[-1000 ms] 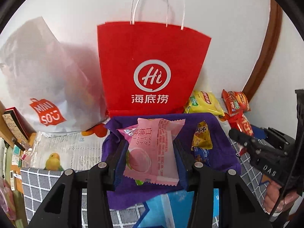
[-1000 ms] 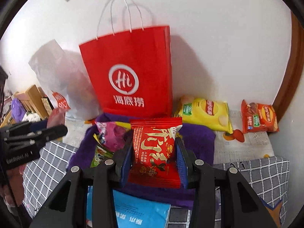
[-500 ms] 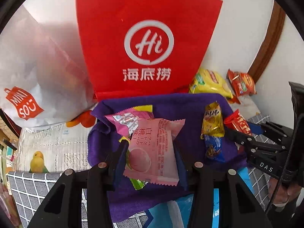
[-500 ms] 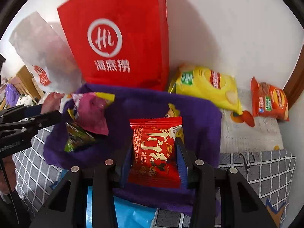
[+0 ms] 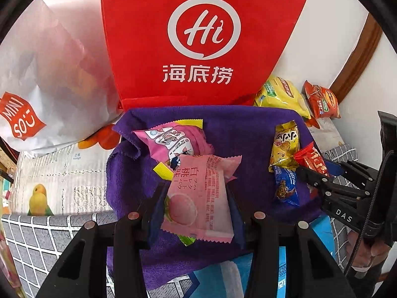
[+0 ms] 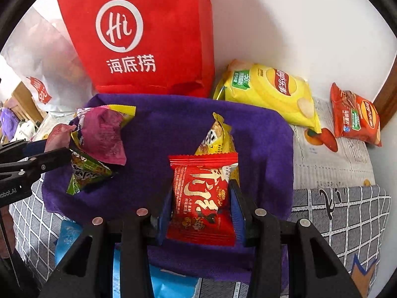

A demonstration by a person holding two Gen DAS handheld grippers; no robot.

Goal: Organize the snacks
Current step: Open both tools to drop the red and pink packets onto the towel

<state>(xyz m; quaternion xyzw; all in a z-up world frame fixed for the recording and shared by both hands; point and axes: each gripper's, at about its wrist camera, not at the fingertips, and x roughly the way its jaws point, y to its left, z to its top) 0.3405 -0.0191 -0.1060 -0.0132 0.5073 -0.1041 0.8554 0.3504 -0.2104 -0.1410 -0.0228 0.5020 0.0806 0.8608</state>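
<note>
Ahead, a purple cloth [image 5: 223, 124] lies on the tabletop [image 6: 347, 213], and its far edge runs right against the foot of a red paper bag [image 5: 198, 37] that stands at the white wall [image 6: 297, 24]. On the cloth's left side a white plastic bag [image 5: 49, 74] leans close by, and on its right a yellow chip bag [image 6: 268, 92] and an orange chip bag [image 6: 354, 116] lie on a printed sheet by the wall. The middle of the cloth, between the two clusters of packets, is bare, as is the grid-patterned strip of tabletop on the near right. The left gripper [image 5: 196, 198] has its fingers set narrow around a pink snack packet [image 5: 201, 193], one pad on each long side, the packet standing up out of the fingers over the cloth's near left part. Just beyond it a second pink packet [image 5: 168, 141] with yellow ends rests on the cloth. The right gripper [image 6: 201, 203] likewise clamps a red snack packet [image 6: 201, 198] by its sides, held over the cloth's near right part. A yellow packet [image 6: 218, 139] stands just behind the red one, and in the left wrist view a blue packet [image 5: 285, 186] lies below that yellow one. A green packet [image 6: 84, 171] lies under the left gripper's tip in the right wrist view.
</note>
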